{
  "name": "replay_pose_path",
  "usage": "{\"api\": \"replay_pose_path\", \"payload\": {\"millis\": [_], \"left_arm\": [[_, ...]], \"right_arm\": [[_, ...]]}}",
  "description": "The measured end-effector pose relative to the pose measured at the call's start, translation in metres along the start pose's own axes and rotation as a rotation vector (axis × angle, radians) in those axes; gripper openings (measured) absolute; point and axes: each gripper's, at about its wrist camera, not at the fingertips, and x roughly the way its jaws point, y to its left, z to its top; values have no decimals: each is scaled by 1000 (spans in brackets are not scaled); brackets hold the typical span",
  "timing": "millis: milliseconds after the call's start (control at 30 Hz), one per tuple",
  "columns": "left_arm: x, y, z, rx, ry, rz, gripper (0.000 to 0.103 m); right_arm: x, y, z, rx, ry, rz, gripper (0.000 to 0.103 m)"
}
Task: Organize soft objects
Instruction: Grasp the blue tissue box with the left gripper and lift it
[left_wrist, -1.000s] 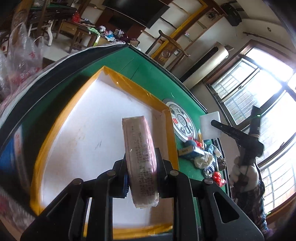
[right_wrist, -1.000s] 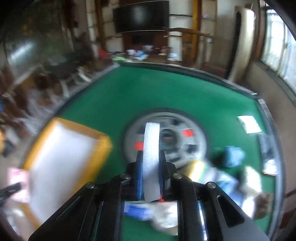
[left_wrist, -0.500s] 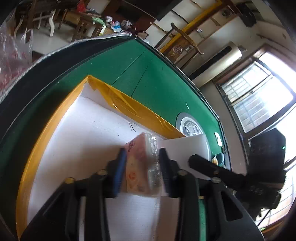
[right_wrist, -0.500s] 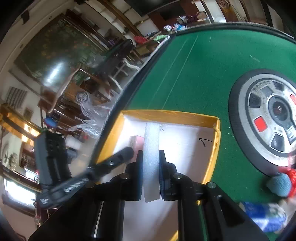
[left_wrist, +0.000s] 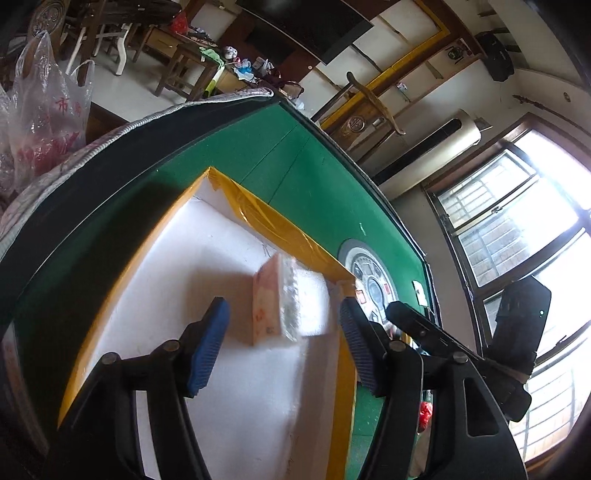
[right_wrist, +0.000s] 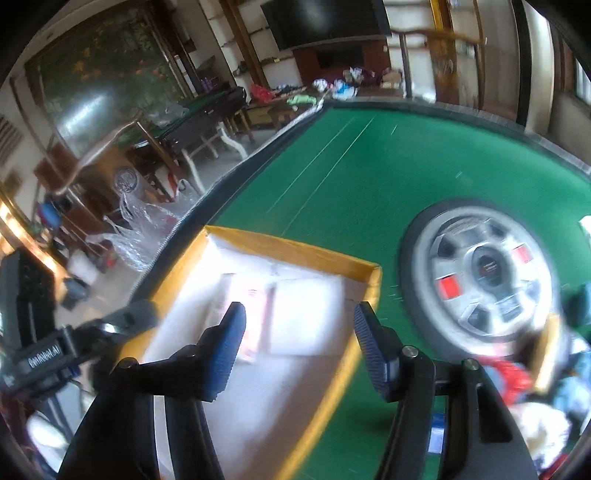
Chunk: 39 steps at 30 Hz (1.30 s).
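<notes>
now tissue pack (left_wrist: 266, 303), foam pad (left_wrist: 310, 302) lie in tray (left_wrist: 258, 210).

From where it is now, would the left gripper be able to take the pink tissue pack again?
Probably yes. The left gripper is open, and the pink tissue pack lies just ahead in the yellow-rimmed tray, against the white foam block; nothing covers it.

Bright barred window (left_wrist: 517, 206), wooden furniture (left_wrist: 173, 62)
</notes>
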Motion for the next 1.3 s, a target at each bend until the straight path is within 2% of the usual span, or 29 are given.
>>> {"api": "replay_pose_path", "payload": {"millis": [100, 200, 300, 333, 367, 433, 500, 633, 700, 833, 933, 1033, 1100, 1200, 1300], "left_arm": [[-7, -12, -8, 15, -5, -7, 67], [-7, -28, -17, 48, 6, -17, 67], [0, -47, -31, 85, 38, -37, 67], [3, -53, -35, 96, 48, -42, 67], [6, -60, -42, 111, 63, -48, 67], [12, -72, -54, 129, 87, -52, 67], [18, -83, -66, 142, 110, -55, 67], [28, -107, -88, 206, 142, -40, 67], [38, -120, -99, 252, 159, -10, 67], [59, -141, -113, 316, 192, 0, 67], [71, -163, -115, 391, 181, -1, 67], [78, -195, -112, 592, 107, 17, 67], [83, -216, -123, 823, 81, 43, 67], [90, -227, -147, 1080, 97, 101, 67], [103, -227, -159, 1221, 149, 152, 67]], "right_arm": [[-25, -6, -3, -36, -46, -75, 56], [-59, -23, -8, -44, -106, -161, 61], [-106, -44, -19, -60, -238, -256, 79], [-120, -51, -27, -71, -296, -286, 92], [-131, -59, -36, -77, -352, -310, 100], [-142, -77, -51, -55, -391, -366, 101], [-143, -108, -66, 31, -378, -447, 101], [-144, -171, -93, 202, -393, -490, 101], [-147, -197, -106, 254, -405, -496, 101], [-147, -229, -124, 336, -425, -484, 101], [-144, -245, -133, 373, -385, -464, 101], [-143, -245, -137, 373, -384, -443, 101], [-142, -243, -139, 368, -374, -434, 101], [-144, -242, -141, 368, -376, -434, 101], [-143, -244, -141, 383, -372, -418, 101]]}}
